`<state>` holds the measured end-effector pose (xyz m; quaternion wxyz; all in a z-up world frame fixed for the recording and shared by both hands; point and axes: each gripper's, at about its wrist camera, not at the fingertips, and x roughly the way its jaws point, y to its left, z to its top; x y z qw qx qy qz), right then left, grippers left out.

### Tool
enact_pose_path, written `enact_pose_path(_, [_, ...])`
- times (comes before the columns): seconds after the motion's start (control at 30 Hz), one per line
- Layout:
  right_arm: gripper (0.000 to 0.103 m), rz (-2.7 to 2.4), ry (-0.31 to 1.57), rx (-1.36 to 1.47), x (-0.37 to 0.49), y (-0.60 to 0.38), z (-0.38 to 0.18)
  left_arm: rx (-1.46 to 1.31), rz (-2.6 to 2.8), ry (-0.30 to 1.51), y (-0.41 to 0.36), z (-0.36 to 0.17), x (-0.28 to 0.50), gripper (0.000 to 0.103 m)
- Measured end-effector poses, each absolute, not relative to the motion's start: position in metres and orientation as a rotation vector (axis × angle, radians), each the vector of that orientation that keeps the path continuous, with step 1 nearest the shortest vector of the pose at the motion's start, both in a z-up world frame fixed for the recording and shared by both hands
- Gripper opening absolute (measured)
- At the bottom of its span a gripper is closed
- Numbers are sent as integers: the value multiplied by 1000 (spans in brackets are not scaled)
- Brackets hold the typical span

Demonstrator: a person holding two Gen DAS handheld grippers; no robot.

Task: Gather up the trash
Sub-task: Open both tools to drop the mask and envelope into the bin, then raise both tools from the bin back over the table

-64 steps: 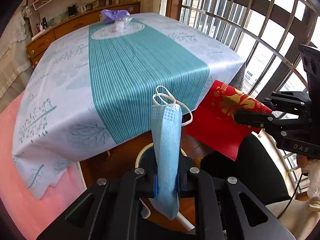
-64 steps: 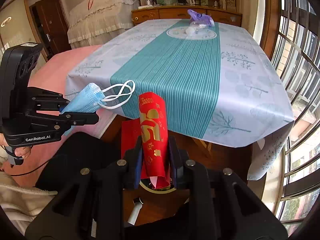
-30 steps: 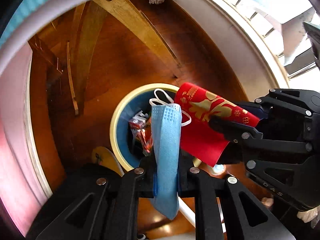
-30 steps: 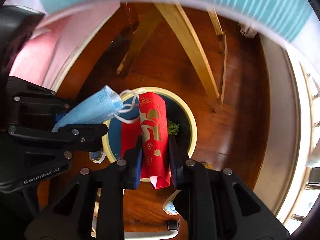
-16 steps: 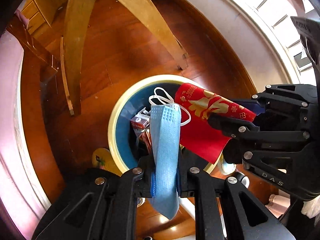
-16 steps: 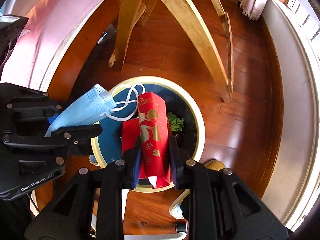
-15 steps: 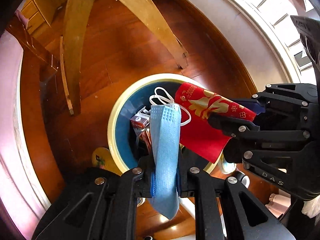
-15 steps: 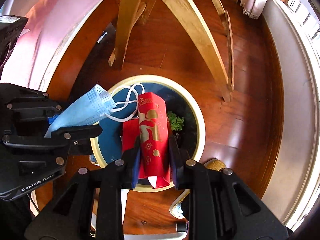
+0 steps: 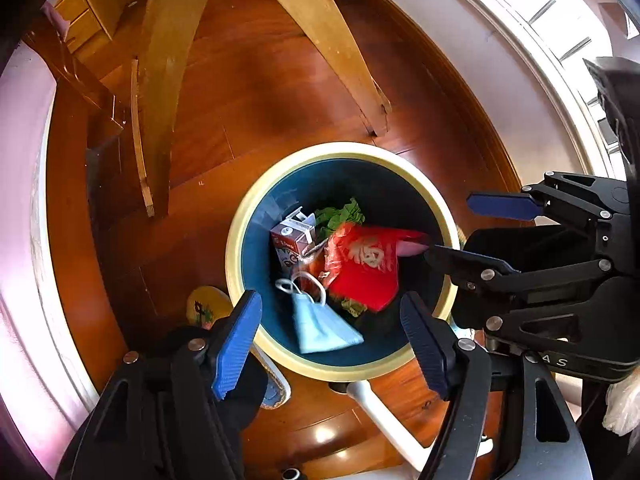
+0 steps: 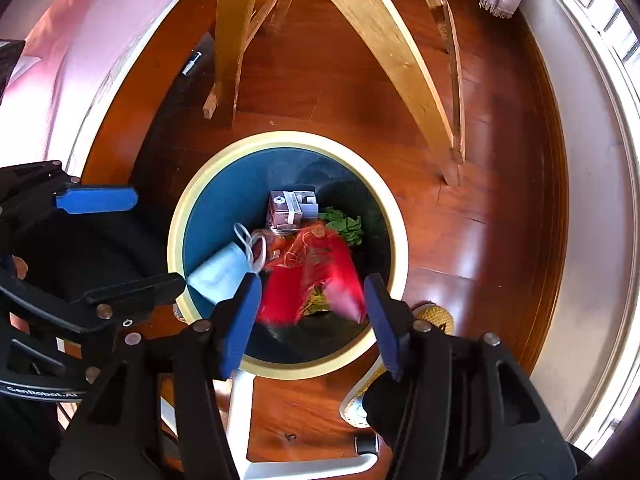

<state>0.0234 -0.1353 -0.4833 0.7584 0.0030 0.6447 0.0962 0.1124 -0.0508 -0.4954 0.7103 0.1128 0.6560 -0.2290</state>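
Left wrist view: left tool [image 9: 332, 336] and right tool [image 9: 472, 228] gape empty above the bin [image 9: 240, 216], letting face mask [image 9: 320, 328] and red envelope [image 9: 364, 268] drop inside.

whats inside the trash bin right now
Inside the trash bin: a blue face mask, red envelope, small drink carton and green leaves. The envelope covers whatever lies beneath.

Both handheld grippers are pointing steeply downward side by side, the left gripper [image 9: 332, 336] and the right gripper [image 10: 312, 316] each spreading its blue-padded fingers [image 9: 236, 336] wide apart with nothing gripped between the pads [image 10: 380, 320].
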Motion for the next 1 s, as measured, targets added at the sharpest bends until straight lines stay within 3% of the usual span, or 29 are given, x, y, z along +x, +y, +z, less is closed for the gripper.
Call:
enact_pose_path(0.6, [54, 227, 1365, -27, 16, -132, -473, 218, -478, 1432, -44, -474, 107, 73])
enact_pose_path(1.0, [54, 254, 1200, -47, -5, -126, -406, 208, -460, 1322, -39, -414, 85, 73])
